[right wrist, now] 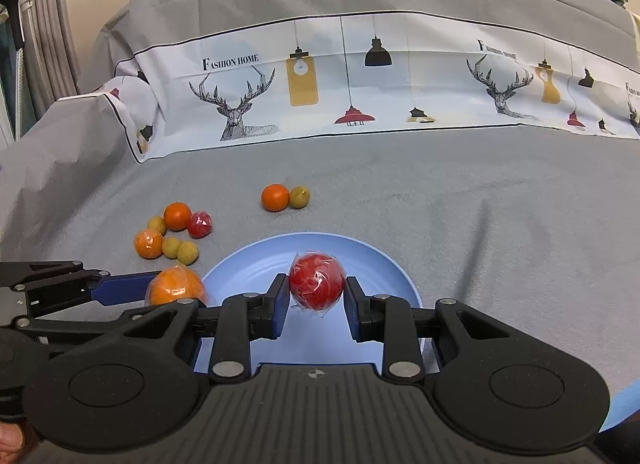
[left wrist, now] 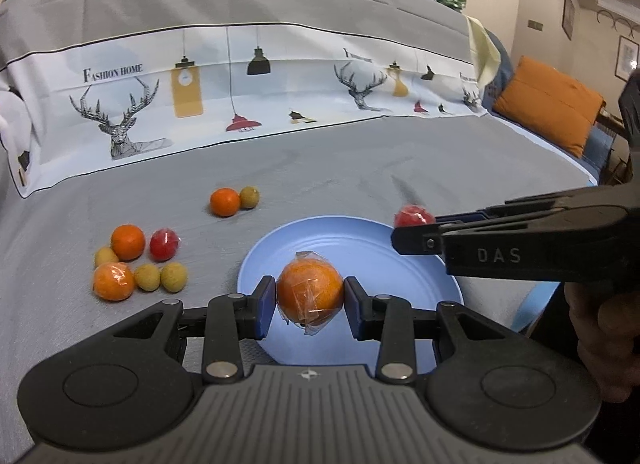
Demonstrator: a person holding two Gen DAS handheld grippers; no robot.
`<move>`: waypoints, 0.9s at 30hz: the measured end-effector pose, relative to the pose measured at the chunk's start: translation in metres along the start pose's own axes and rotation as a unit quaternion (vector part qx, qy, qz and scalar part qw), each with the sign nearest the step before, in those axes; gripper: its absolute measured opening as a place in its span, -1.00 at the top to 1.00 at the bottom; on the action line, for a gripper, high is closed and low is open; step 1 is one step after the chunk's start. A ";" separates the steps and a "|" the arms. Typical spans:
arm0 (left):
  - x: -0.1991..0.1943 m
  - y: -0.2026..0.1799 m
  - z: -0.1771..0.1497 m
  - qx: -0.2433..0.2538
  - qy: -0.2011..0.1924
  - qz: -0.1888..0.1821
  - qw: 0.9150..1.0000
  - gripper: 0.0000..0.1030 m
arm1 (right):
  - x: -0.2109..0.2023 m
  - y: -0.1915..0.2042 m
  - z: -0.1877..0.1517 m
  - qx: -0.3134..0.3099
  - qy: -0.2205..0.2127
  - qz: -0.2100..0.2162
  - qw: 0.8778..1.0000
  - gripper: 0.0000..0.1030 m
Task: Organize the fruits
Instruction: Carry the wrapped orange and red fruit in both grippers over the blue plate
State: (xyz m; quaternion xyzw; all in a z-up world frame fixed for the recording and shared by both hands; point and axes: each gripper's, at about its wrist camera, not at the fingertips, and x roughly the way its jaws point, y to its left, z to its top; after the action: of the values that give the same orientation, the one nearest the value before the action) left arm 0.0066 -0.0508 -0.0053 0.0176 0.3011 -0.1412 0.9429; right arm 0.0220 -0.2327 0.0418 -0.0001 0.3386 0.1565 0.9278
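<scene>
My left gripper (left wrist: 310, 300) is shut on a plastic-wrapped orange (left wrist: 309, 291) held over the near part of a light blue plate (left wrist: 360, 248). My right gripper (right wrist: 317, 292) is shut on a wrapped red fruit (right wrist: 317, 282) above the same plate (right wrist: 256, 264). In the left wrist view the right gripper (left wrist: 412, 232) comes in from the right with the red fruit (left wrist: 412, 217) at its tips. In the right wrist view the left gripper (right wrist: 160, 288) enters from the left, carrying the orange (right wrist: 176, 286). The plate looks bare under both fruits.
A cluster of oranges, small yellow-green fruits and a red fruit (left wrist: 138, 262) lies on the grey cloth left of the plate. One orange (left wrist: 225, 202) with a yellow-green fruit sits further back. A printed cloth (left wrist: 240, 76) hangs behind. An orange cushion (left wrist: 548, 104) is at the right.
</scene>
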 end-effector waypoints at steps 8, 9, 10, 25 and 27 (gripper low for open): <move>0.000 -0.004 -0.002 0.012 0.002 -0.004 1.000 0.21 | 0.001 0.000 0.000 0.001 0.002 -0.002 1.000 0.40; 0.000 -0.004 -0.002 0.012 0.002 -0.004 1.000 0.21 | 0.001 0.001 0.000 0.000 0.002 -0.002 1.000 0.40; -0.001 -0.004 -0.002 0.013 0.003 -0.004 1.000 0.21 | 0.002 0.001 0.000 -0.002 0.002 -0.002 1.000 0.40; 0.000 -0.006 -0.003 0.017 0.002 -0.004 1.000 0.21 | 0.003 0.005 -0.002 -0.011 0.007 -0.006 1.000 0.40; 0.000 -0.006 -0.002 0.016 0.003 -0.004 1.000 0.20 | 0.004 0.005 -0.003 -0.012 0.008 -0.007 1.000 0.39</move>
State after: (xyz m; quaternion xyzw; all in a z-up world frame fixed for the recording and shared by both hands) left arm 0.0039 -0.0560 -0.0070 0.0318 0.3017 -0.1495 0.9411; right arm 0.0217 -0.2272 0.0379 -0.0151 0.3441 0.1545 0.9260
